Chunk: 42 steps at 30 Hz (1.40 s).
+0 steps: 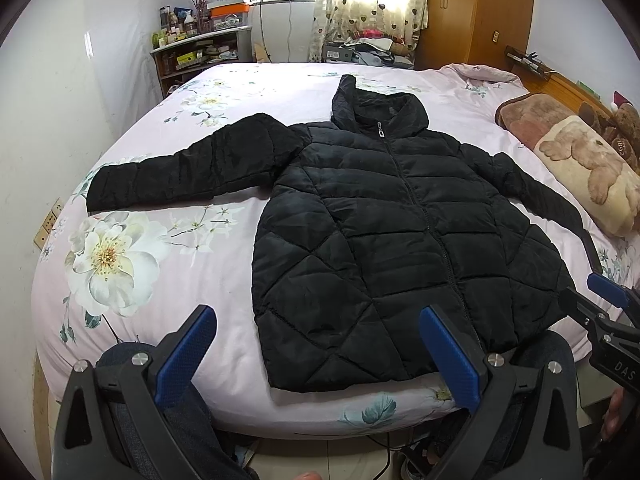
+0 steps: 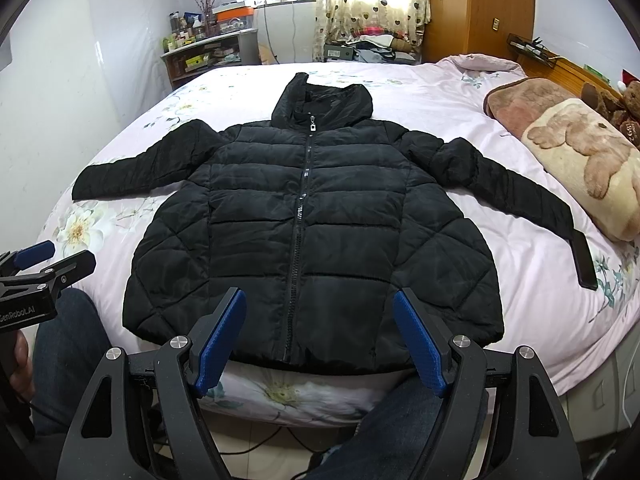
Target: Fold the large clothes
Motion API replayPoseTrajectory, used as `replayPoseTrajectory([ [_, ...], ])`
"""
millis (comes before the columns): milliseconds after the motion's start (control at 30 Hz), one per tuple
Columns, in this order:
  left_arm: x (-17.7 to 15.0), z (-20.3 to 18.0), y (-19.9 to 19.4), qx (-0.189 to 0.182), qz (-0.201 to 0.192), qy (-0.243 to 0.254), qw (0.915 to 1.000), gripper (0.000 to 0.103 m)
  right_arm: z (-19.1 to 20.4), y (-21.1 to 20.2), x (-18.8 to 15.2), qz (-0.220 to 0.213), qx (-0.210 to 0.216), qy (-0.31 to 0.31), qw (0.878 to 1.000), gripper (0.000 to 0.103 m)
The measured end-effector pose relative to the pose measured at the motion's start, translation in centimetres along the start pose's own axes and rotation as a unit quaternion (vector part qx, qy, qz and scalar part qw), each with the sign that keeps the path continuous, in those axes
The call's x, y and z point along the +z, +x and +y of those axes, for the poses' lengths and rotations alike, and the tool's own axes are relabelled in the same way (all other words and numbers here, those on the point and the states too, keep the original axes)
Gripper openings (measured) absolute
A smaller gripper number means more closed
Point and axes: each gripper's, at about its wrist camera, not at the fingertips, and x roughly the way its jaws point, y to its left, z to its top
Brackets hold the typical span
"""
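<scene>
A black quilted hooded jacket (image 1: 400, 232) lies flat, zipped and front up, on a pink floral bed sheet (image 1: 168, 280). Its sleeves spread out to both sides. It also shows in the right wrist view (image 2: 312, 232). My left gripper (image 1: 316, 344) is open and empty, held off the bed's near edge by the jacket's lower left hem. My right gripper (image 2: 320, 340) is open and empty, just before the hem at the zipper's bottom. The right gripper also shows at the right edge of the left wrist view (image 1: 608, 300); the left one shows at the left edge of the right wrist view (image 2: 44, 264).
A folded brown and cream blanket (image 2: 580, 160) and a teddy bear (image 2: 628, 112) lie at the bed's right side by the wooden headboard (image 2: 576, 68). A cluttered shelf (image 2: 208, 52) and a wardrobe (image 2: 480, 8) stand beyond the bed. The person's legs (image 2: 72, 352) are below the grippers.
</scene>
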Motion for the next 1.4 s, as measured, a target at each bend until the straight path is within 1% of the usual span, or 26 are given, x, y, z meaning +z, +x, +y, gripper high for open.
replayPoseTrajectory([
  [867,-0.1,-0.1,0.5,0.0,0.005,0.004,1.0,0.103,0.1,0.4,0.0,0.004,0.001,0.001,1.0,0.076],
  [1200,0.6,0.3,1.8,0.009,0.008,0.01,0.9999,0.103,0.2,1.7,0.5,0.013,0.002,-0.001,1.0,0.076],
  [1400,1.5,1.4,3.7,0.017,0.01,0.01,0.9998,0.103,0.2,3.1,1.7,0.014,0.005,-0.005,1.0,0.076],
])
